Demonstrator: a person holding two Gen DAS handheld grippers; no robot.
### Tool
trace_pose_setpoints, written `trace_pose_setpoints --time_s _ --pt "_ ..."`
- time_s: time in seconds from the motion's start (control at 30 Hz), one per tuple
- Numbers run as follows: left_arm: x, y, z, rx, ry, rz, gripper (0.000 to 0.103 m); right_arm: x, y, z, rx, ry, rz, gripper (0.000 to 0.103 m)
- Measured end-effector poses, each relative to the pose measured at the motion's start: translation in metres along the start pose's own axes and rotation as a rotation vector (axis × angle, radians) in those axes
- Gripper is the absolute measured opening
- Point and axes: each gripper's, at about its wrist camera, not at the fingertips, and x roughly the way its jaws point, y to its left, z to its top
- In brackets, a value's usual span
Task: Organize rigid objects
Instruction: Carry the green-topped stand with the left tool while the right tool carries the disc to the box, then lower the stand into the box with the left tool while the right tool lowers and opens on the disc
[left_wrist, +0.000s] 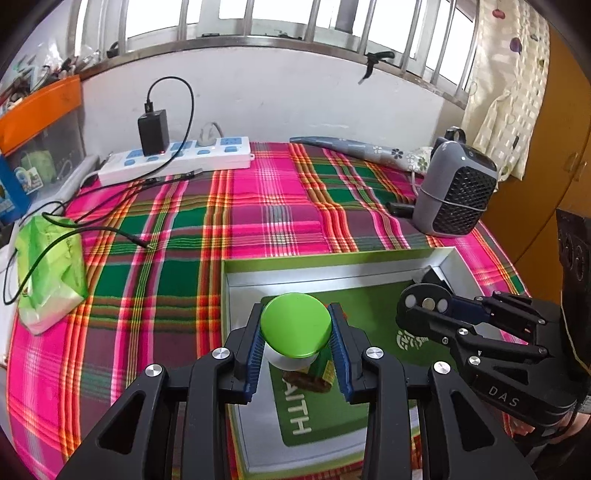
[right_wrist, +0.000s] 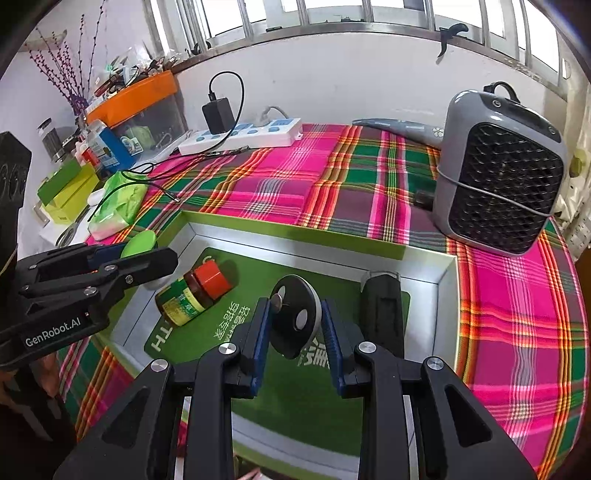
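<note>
A pink-and-green plaid cloth (left_wrist: 258, 206) covers the bench, and on it, near the front edge, lies a shallow open box (right_wrist: 424, 258) with a green rim, silver inner walls and a green printed liner. Behind the box, toward the right, a grey fan heater (right_wrist: 498, 173) stands upright on the cloth; at the back by the wall a white power strip (left_wrist: 177, 158) carries a black charger (left_wrist: 153, 133), and a green plastic packet (left_wrist: 51, 266) lies at the left edge with a black cable across it. Inside the box a black rectangular device (right_wrist: 380, 314) lies along the right wall, and a small jar with a red cap (right_wrist: 192, 295) lies on its side toward the left. The left hand-held gripper (left_wrist: 295, 332) hovers over the left part of the box, its blue pads clamped on a white container with a round green lid (left_wrist: 295, 325), held above the lying jar (which shows dimly below the container in the left wrist view). The right hand-held gripper (right_wrist: 295, 325) hangs over the middle of the box, its jaws set narrow and gripping a black disc (right_wrist: 295, 317) on edge, the disc bearing small round silver insets.
</note>
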Motion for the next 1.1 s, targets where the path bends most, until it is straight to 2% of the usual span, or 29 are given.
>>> trace_pose_setpoints --time_s 0.5,1.1 --pt "0.024 0.005 0.001 -0.011 0.036 0.018 0.032 0.017 -0.003 0.007 -0.008 0.017 0.02 0.029" --pt "0.031 0.005 0.0 0.002 0.055 0.02 0.032 0.026 -0.005 0.006 -0.006 0.036 0.039 0.029"
